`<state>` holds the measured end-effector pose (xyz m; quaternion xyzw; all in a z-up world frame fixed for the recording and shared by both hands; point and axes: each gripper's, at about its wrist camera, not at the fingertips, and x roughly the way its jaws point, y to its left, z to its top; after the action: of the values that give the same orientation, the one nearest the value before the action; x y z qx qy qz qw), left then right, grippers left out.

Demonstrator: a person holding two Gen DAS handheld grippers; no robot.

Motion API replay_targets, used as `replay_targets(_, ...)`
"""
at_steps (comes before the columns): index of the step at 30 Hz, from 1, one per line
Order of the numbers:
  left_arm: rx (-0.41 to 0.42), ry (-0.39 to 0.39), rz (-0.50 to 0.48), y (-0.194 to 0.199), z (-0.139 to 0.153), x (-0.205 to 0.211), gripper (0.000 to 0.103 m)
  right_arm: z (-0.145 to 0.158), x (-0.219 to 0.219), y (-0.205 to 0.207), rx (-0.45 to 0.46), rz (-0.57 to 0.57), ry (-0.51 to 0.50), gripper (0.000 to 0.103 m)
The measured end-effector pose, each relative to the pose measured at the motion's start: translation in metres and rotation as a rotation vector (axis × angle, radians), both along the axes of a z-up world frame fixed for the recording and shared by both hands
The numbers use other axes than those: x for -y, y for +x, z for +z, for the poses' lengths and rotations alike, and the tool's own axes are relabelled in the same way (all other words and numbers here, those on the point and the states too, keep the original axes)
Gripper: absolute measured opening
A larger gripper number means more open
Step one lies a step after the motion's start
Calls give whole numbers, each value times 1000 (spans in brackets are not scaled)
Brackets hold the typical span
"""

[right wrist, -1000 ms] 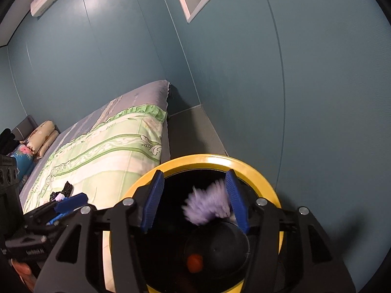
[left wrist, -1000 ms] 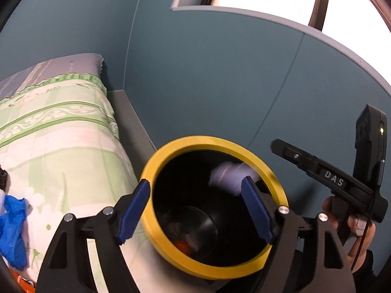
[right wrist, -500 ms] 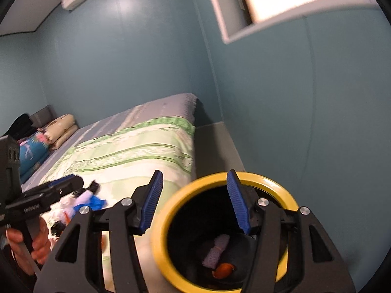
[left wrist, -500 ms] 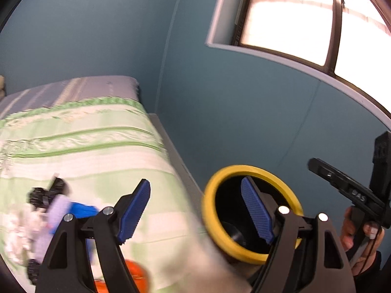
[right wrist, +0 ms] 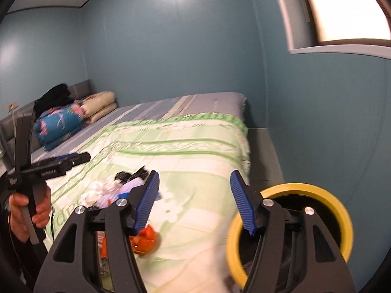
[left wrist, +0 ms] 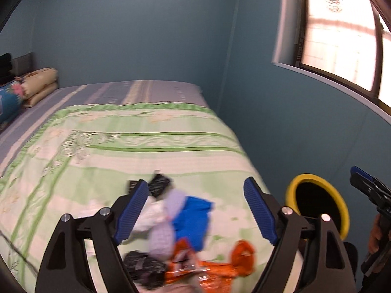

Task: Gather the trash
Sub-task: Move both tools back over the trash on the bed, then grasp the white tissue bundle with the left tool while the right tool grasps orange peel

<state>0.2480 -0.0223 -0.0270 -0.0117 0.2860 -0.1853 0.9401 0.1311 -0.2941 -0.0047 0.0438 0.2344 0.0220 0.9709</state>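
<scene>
Blue-padded jaws frame both of my views, and neither pair has anything between its pads. My left gripper point(left wrist: 195, 210) stands wide, its jaws having just been opening, and past them lies the trash pile point(left wrist: 176, 224) on the bed point(left wrist: 146, 141): a blue scrap point(left wrist: 194, 217) and a pale lilac wad point(left wrist: 162, 234) sit dead centre between the two pads, a black crumpled piece point(left wrist: 158, 184) just beyond the left pad's tip, and orange wrappers point(left wrist: 207, 268) low down, nearer me than the pads. Another black scrap point(left wrist: 144, 266) lies close under the left jaw arm. All of it is blurred, so I cannot tell the pieces apart any finer than that.

My right gripper point(right wrist: 194, 200) is at a middling spread, its jaws also having just been opening, with only green quilt showing in the gap. From that view the pile falls to the left of the left pad, an orange piece point(right wrist: 145, 240) just below that pad and partly hidden by the arm. The yellow-rimmed bin point(right wrist: 325, 195) stands outside the right jaw, beside the bed and against the teal wall point(right wrist: 317, 122); I see something dark inside but cannot make it out. In the left view the same bin sits beyond the right pad, well apart from the pile.

My left hand point(right wrist: 27, 210) grips its handle far out to the left of the right jaws.
</scene>
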Motion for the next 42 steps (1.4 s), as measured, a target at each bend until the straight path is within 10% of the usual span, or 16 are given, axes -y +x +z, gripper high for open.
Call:
replay_targets(19, -156, -3, 229, 38, -85, -111, 93, -109, -85, 56, -248, 152, -27, 71)
replay_targets(42, -300, 65, 258, 78, -148, -124, 92, -154, -101, 83, -384, 171, -14, 70)
